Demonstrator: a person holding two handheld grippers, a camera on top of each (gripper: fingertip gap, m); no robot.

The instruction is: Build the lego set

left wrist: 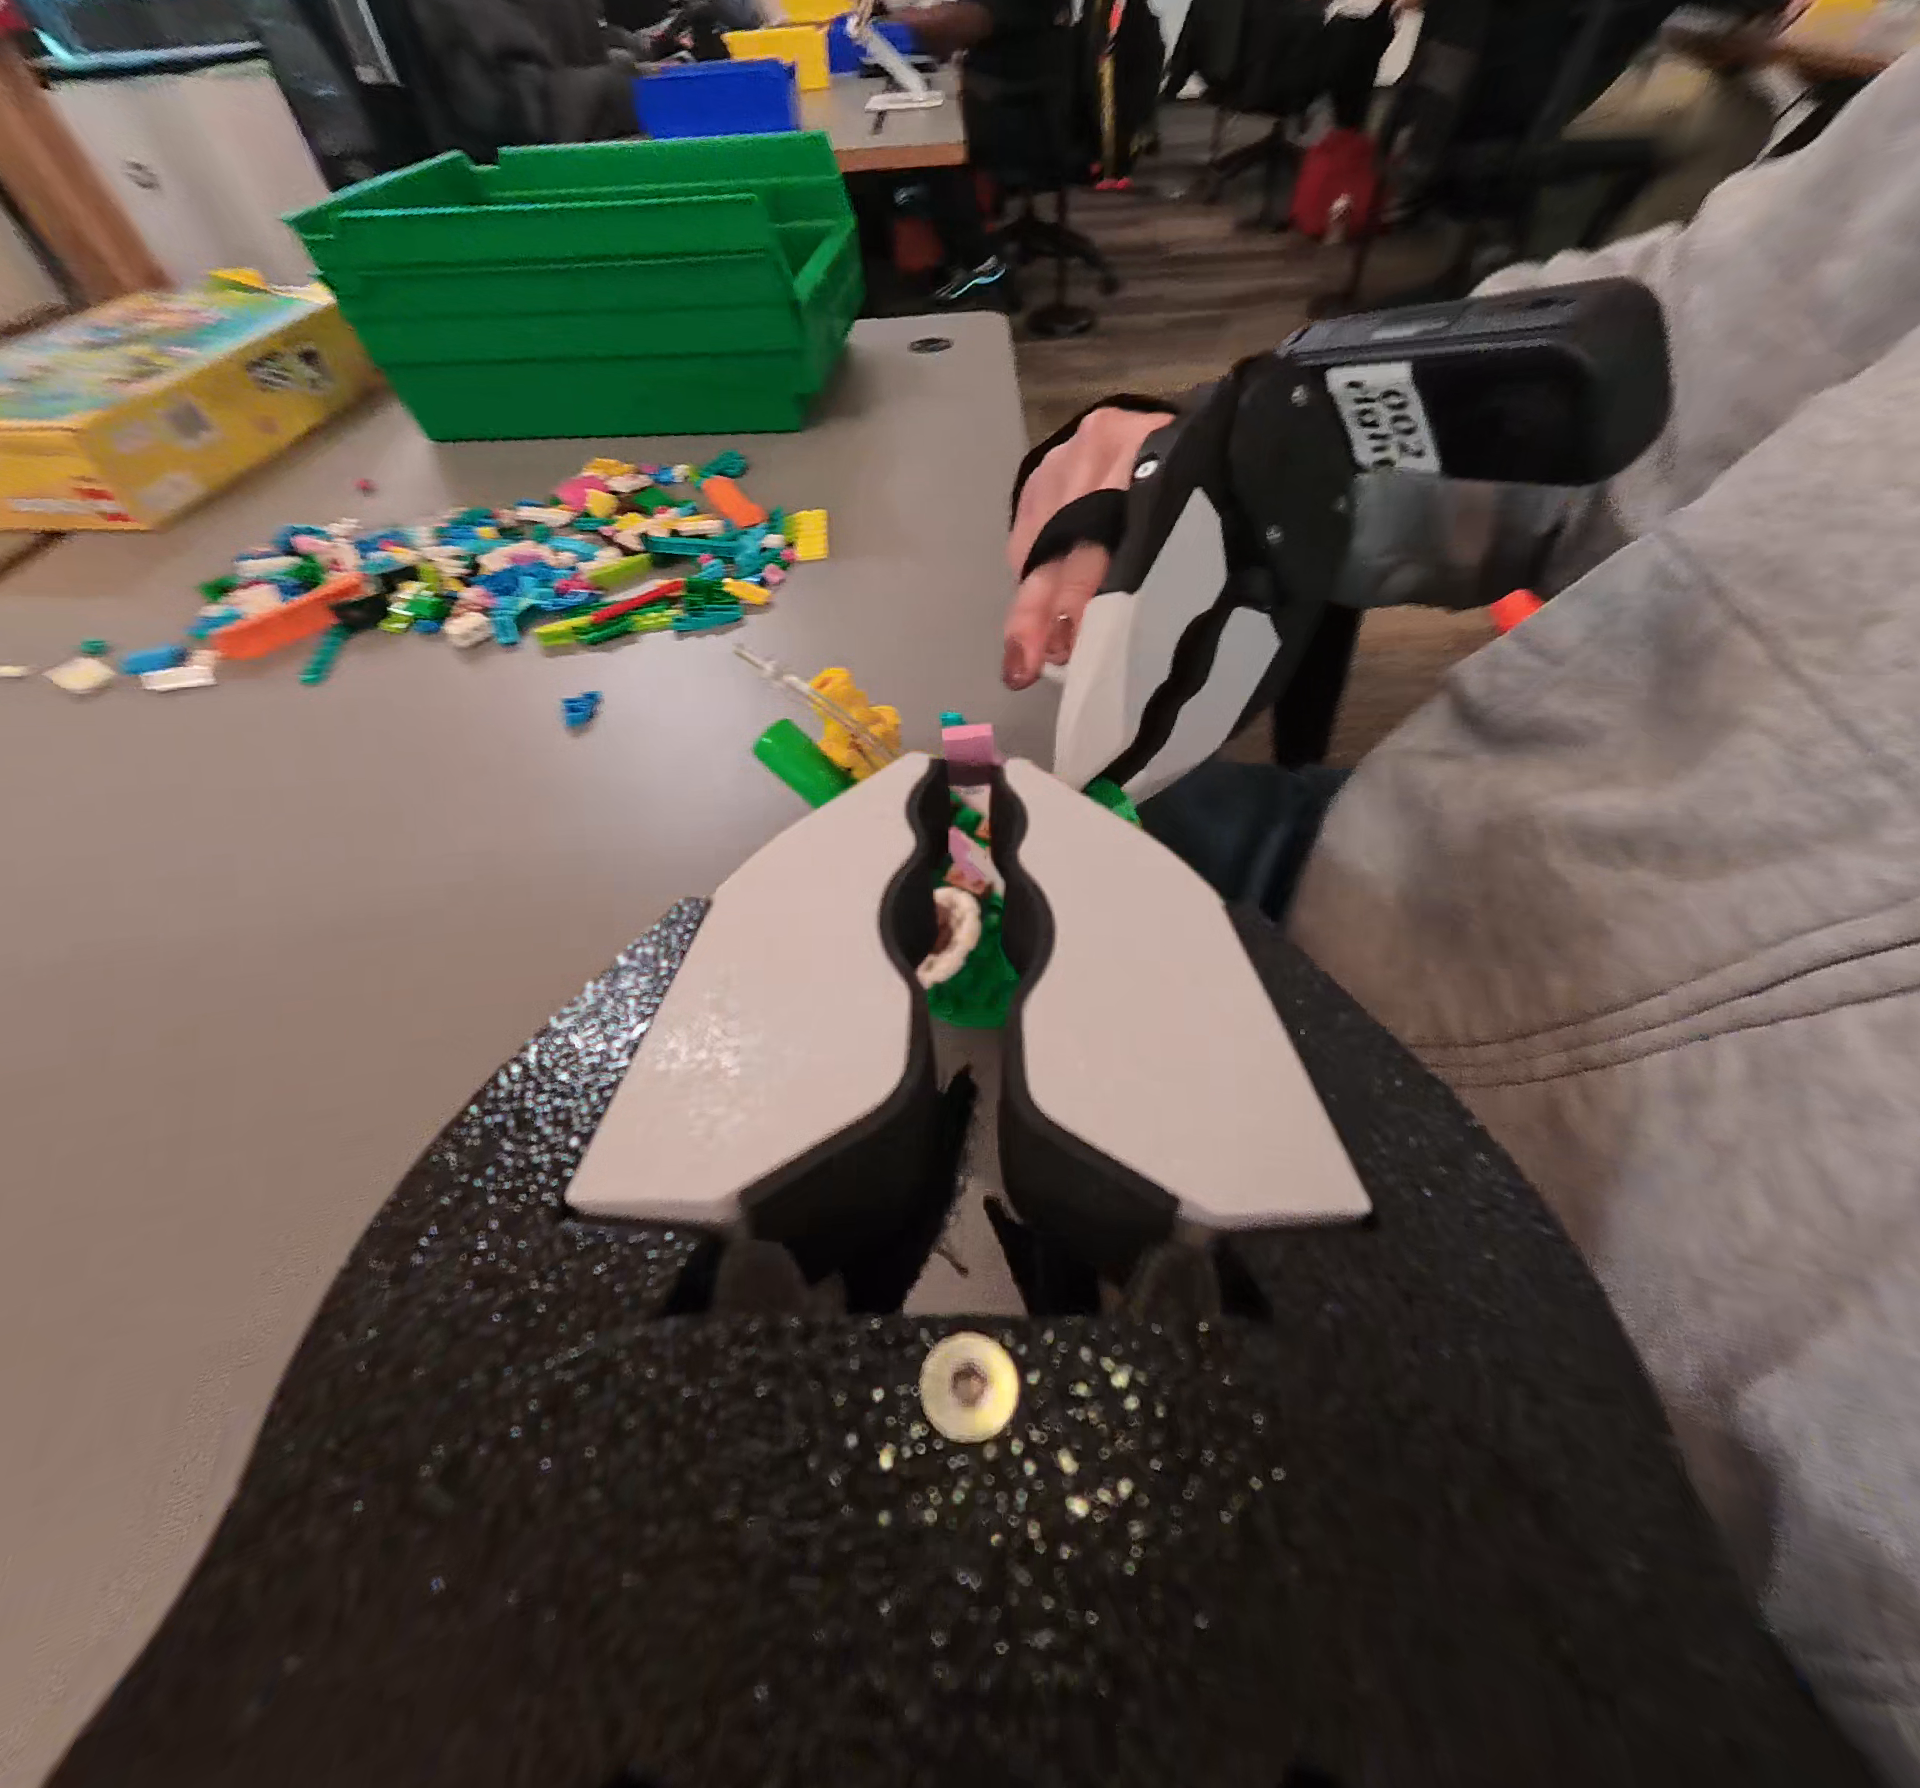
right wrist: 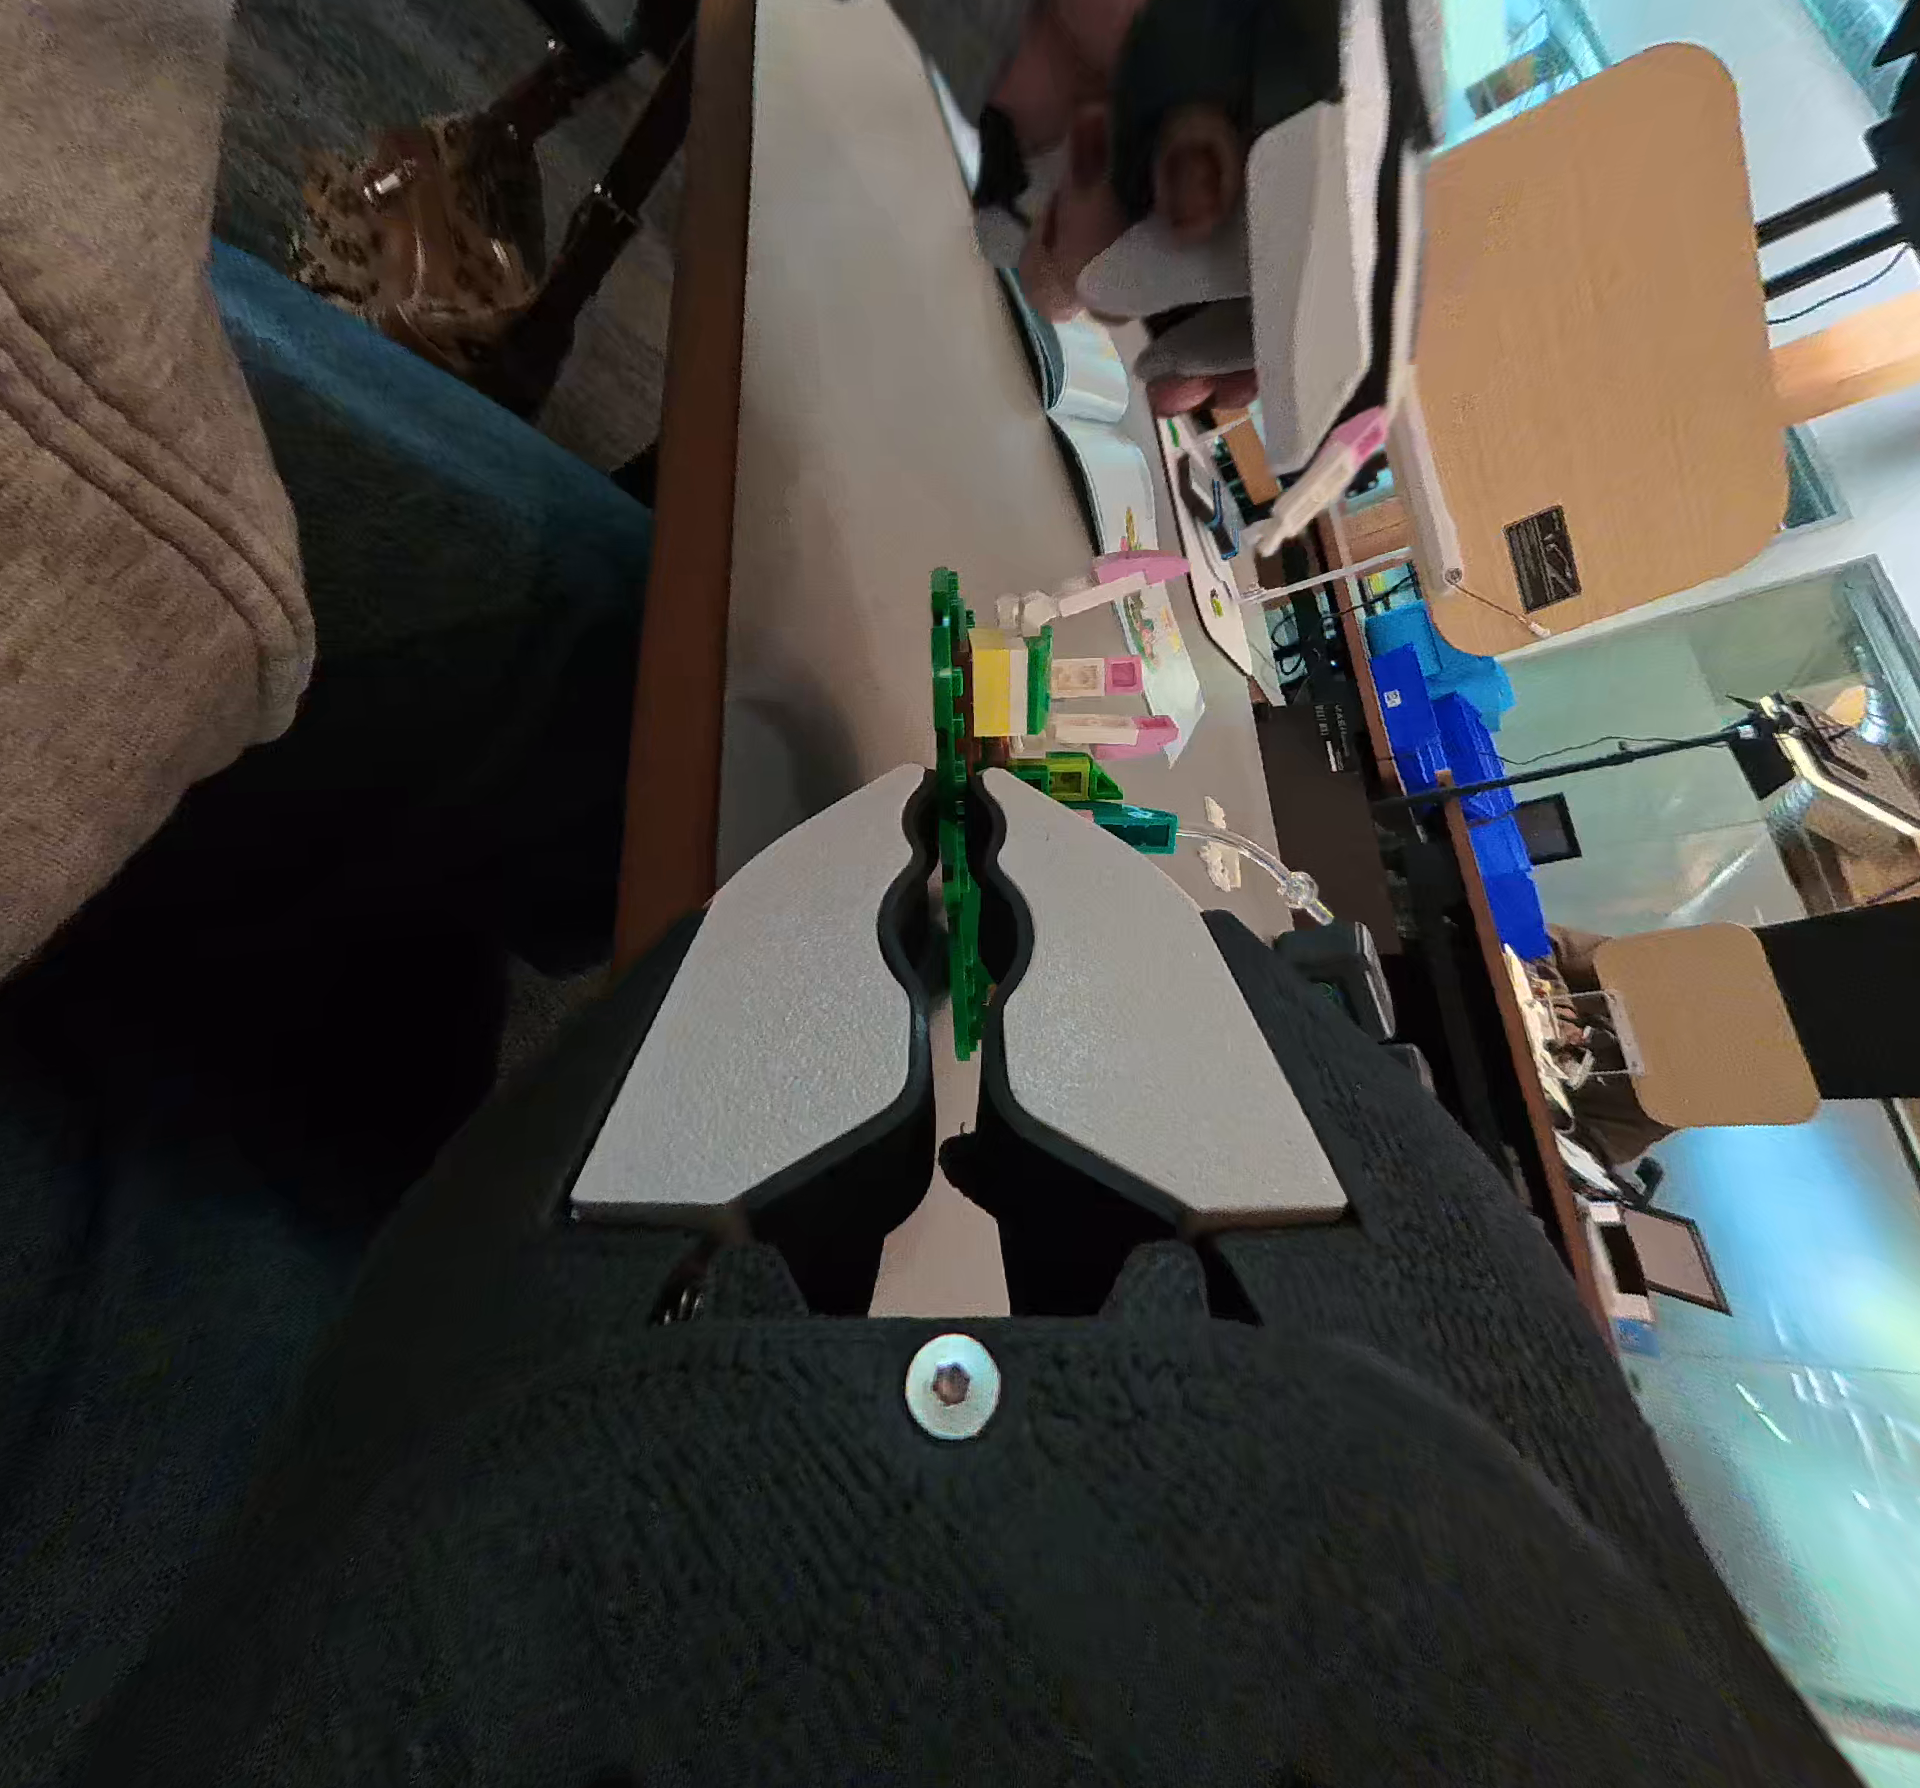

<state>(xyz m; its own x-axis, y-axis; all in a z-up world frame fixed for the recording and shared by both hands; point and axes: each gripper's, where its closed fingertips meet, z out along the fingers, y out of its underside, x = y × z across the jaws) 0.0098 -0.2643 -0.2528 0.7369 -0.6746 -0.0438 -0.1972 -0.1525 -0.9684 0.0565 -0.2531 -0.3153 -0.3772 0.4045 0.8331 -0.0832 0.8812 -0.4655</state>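
In the right wrist view, right fingers [right wrist: 961, 793] clamp green baseplate [right wrist: 954, 699]; left fingers [left wrist: 971, 782] pinch pink brick [left wrist: 968, 743].

The lego model [left wrist: 961, 928] shows only through the gap of the left gripper [left wrist: 968, 774], its fingers [left wrist: 810, 990] covering the rest; at nine o'clock the yellow box [left wrist: 156, 398] is cut by the edge; the loose bricks [left wrist: 499, 564] blur together

Stacked green plastic bins [left wrist: 597, 304] at far edge of grey tabletop [left wrist: 312, 907]; blue bin [left wrist: 715, 99] and yellow bins [left wrist: 784, 47] behind, on another desk.
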